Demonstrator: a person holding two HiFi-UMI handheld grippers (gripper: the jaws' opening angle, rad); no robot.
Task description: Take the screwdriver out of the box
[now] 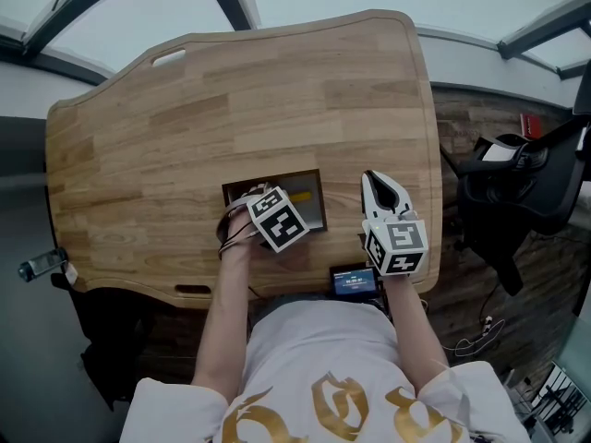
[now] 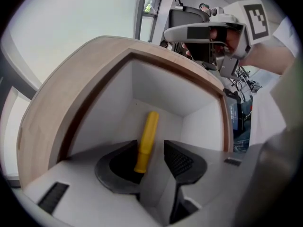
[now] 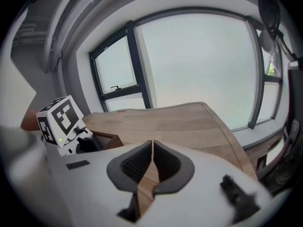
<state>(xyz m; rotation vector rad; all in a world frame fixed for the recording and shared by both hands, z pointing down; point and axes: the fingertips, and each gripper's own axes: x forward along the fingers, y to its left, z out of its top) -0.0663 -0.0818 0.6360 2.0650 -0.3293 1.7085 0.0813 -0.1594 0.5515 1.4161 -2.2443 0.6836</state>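
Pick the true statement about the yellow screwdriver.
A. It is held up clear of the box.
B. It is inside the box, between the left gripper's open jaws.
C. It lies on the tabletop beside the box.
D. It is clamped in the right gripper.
B: the left gripper view shows the yellow screwdriver inside the box, between the parted jaws of the left gripper. The right gripper is shut with nothing in it.
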